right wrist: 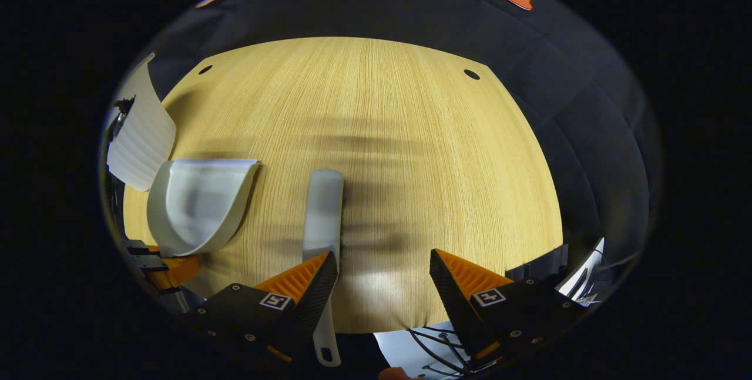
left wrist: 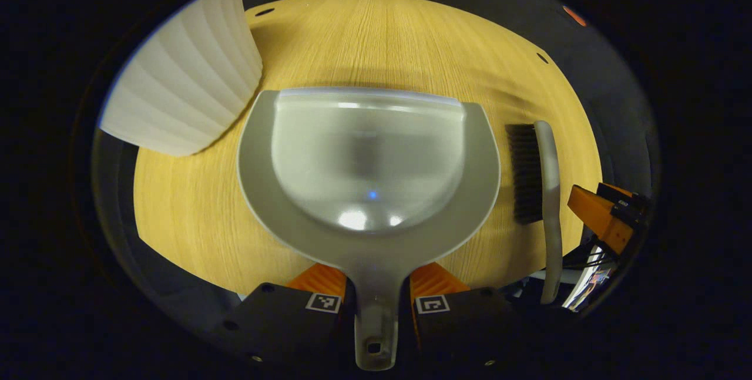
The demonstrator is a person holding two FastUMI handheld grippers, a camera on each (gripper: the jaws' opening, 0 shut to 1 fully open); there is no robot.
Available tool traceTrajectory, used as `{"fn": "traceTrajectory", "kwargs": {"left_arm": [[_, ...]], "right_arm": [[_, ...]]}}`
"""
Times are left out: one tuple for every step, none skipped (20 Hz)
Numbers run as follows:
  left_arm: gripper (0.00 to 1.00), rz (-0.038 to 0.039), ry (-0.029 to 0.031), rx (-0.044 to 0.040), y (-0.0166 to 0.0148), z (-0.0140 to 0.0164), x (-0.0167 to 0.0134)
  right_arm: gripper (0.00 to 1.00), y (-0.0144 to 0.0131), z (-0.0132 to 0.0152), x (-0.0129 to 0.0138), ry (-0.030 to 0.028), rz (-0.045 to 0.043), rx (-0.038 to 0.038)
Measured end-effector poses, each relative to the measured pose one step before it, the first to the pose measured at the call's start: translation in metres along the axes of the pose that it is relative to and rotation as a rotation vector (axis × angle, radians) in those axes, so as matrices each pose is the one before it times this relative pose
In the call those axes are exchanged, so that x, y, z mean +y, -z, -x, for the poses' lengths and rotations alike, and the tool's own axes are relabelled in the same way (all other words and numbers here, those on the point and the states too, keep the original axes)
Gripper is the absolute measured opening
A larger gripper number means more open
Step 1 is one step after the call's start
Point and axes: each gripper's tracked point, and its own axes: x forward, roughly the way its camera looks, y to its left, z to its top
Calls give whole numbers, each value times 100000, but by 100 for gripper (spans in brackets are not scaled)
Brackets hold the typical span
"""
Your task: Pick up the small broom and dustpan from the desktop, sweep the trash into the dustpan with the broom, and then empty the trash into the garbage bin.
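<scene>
Dustpan gripped, broom loose
Left tongs (left wrist: pixel 376 298) clamp the dustpan (left wrist: pixel 369 168) handle; right tongs (right wrist: pixel 382 277) gape wide beside the broom (right wrist: pixel 323 215) near the surface's (right wrist: pixel 411 133) front edge.

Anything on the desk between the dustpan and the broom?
Nothing: in the left gripper view a bare strip of desk separates the dustpan from the broom; the right gripper view shows the same gap.
</scene>
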Motion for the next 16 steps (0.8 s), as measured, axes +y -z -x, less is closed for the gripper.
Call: {"fn": "traceTrajectory", "kwargs": {"left_arm": [[32,-457,-224,1484,320,-272,-123],[33,-1775,-376,-99,-120,-227,3],[34,-1070,385,-536,-336,83,-262],[35,-789,113,-123,-173,157,-246],[36,-1181,117,-865,-26,155,-275],[40,-1555,-1297,-1242,81,191,-63],[44,-767,634,-335,-221,277,-95],[53,-296,-31,-919,-33,298,-75],[57,122,365,243,138,254,-91],[63,511,-344,-590,-68,394,141],[64,762,20,-55,-48,210,-138],[66,536,461,-275,-33,549,-83],[69,388,298,-525,-42,637,-200],[74,-942,-1609,988,45,756,126],[78,-247,-2488,911,220,688,430],[82,-303,-879,-1504,-306,599,125]], "right_arm": [[96,10,-89,-144,418,161,229],[96,159,-104,8,-305,-91,208],[96,13,-96,35,77,-38,304],[96,-15,-5,14,-225,221,-78],[96,65,-54,17,-25,39,104],[96,-37,40,2,-191,106,-99],[96,70,9,71,-196,-34,121],[96,-47,-10,24,-294,-47,-89],[96,12,33,103,-281,70,81],[96,53,30,-3,-186,-11,-393],[96,-36,151,74,-453,9,-256],[96,-37,160,-80,60,-2,-523],[96,-65,208,57,-403,-223,-360],[96,-90,215,-148,275,-254,-488],[96,-228,342,-65,-256,-326,-797],[96,-92,295,16,-569,-709,-994]]}}
